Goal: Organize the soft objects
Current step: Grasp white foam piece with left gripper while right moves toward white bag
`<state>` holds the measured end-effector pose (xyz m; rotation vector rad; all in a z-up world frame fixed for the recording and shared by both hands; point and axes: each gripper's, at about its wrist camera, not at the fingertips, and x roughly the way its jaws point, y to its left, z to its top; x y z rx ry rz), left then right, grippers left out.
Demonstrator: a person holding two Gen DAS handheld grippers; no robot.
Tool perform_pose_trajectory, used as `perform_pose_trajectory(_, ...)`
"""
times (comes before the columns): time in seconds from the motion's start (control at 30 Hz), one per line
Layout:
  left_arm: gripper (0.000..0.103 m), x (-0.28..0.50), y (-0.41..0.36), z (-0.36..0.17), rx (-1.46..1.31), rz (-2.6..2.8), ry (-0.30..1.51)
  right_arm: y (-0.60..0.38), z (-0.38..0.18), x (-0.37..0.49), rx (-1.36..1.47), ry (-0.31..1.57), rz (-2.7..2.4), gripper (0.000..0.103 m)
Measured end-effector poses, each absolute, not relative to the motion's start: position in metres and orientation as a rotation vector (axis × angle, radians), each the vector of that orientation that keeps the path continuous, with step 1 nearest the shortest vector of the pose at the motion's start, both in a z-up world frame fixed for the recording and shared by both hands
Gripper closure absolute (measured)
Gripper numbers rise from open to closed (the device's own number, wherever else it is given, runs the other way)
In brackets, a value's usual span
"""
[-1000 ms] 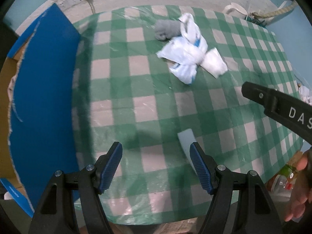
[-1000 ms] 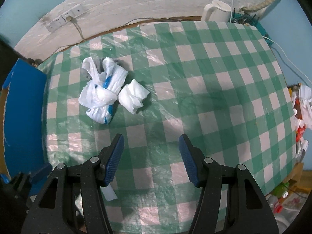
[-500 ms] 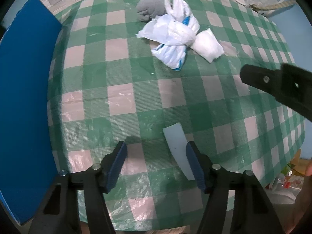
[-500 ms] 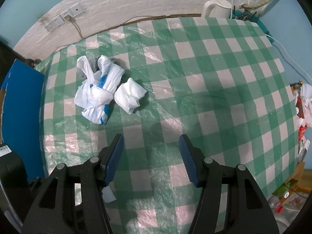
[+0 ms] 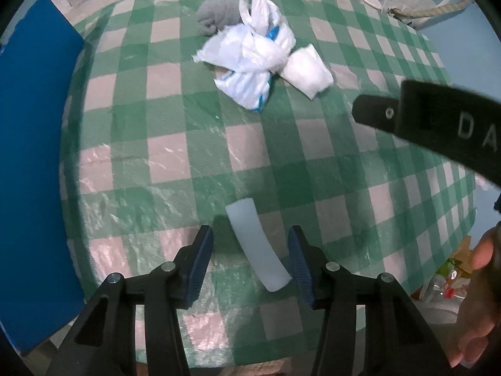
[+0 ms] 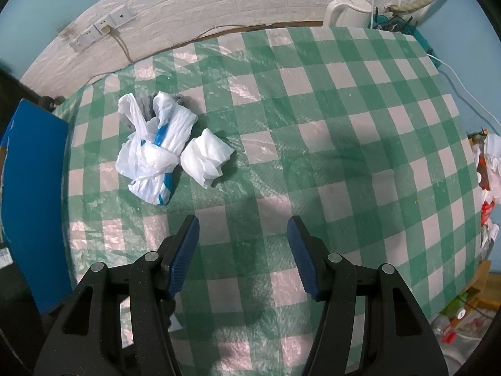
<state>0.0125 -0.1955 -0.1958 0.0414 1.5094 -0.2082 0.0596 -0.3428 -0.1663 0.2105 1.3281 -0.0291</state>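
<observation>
Centre left gripper (image 5: 250,260) over pale strip (image 5: 255,247) lying flat on surface (image 5: 175,144). Jaws part-open, just been closing, strip between them, not yet pinched. Lower, then close squarely. Right gripper (image 6: 242,253) part-open, empty.

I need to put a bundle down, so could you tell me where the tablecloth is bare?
Bare: the wide checked tablecloth right of the folded white bag, toward the kettle. Crowded: around the knotted bag and grey cloth.
</observation>
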Motion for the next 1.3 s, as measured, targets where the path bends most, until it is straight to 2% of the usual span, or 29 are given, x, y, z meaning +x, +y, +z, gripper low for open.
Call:
perform_pose_trajectory(0.13,0.053,0.014,-0.202,-0.205,0.077,-0.210,1.506,-0.343,-0.167,0.060,0.211,1.331,-0.031,0.044)
perform_pose_trajectory(0.23,0.070,0.010,-0.206,-0.207,0.090,-0.213,1.504,-0.344,-0.167,0.060,0.215,1.329,-0.033,0.044)
perform_pose_trajectory(0.43,0.090,0.001,-0.205,-0.198,0.080,-0.229,1.488,-0.343,-0.168,0.061,0.210,1.332,-0.032,0.044)
perform_pose_trajectory(1.3,0.092,0.073,-0.143,-0.170,-0.019,-0.157,1.348,-0.305,-0.197,0.116,0.049,1.285,0.027,0.044)
